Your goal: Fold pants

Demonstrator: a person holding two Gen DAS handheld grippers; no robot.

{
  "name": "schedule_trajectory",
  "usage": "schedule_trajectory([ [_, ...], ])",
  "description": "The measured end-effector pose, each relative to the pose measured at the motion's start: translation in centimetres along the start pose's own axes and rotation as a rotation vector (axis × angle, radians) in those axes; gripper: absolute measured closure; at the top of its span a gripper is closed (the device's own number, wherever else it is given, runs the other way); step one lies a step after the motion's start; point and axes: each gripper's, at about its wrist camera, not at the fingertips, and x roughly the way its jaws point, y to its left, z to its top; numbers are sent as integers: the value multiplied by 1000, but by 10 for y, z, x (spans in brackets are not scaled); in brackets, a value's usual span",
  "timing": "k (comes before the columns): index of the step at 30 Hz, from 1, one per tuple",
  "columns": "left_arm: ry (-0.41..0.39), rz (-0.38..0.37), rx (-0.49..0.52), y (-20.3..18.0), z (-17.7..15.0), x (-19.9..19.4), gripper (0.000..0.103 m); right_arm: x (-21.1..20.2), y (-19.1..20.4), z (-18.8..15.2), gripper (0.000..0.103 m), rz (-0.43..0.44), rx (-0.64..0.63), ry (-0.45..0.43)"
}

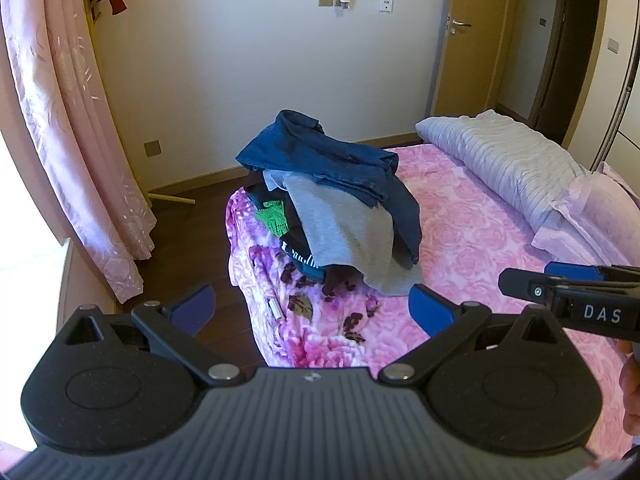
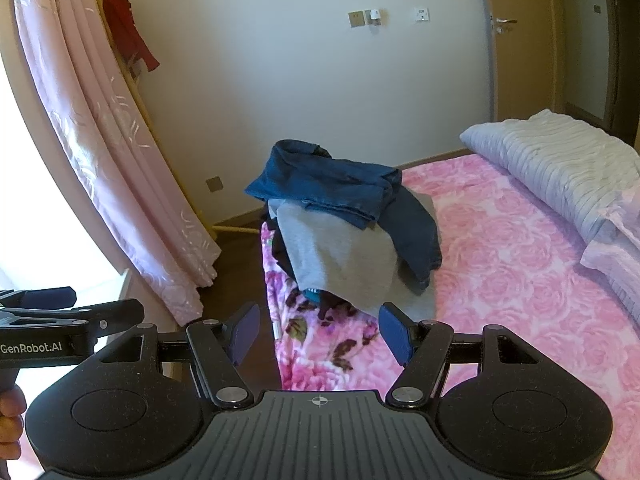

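A heap of clothes sits on the near left corner of the bed. Dark blue jeans (image 1: 328, 160) (image 2: 340, 188) lie crumpled on top, over a grey garment (image 1: 348, 236) (image 2: 336, 256) and darker pieces with a green patch (image 1: 274, 218). My left gripper (image 1: 314, 310) hovers open in front of the heap, nothing between its blue pads. My right gripper (image 2: 320, 330) is open too, short of the heap and empty. Each gripper shows at the edge of the other's view: the right gripper (image 1: 560, 280) and the left gripper (image 2: 60, 304).
The bed carries a pink flowered cover (image 1: 460, 248) (image 2: 520, 280) with a folded striped quilt (image 1: 512, 160) (image 2: 560, 160) and a pillow at the right. A pink curtain (image 1: 68, 120) (image 2: 108, 140) hangs at the left. Dark wood floor (image 1: 192, 220) lies beside the bed, and a door (image 1: 468, 40) stands behind.
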Motion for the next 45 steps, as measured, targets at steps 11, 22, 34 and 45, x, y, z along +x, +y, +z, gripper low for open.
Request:
schedule_trajectory([
  [11, 21, -40, 27, 4, 17, 29, 1, 21, -9, 11, 40, -30, 32, 10],
  [22, 72, -92, 57, 28, 52, 97, 1, 77, -14, 38, 40, -58, 92, 40],
  [34, 142, -82, 49, 93, 127, 210, 2, 206, 8, 103, 40, -64, 73, 91],
  [45, 166, -104, 98, 114, 210, 340, 4, 334, -17, 162, 40, -126, 141, 130],
])
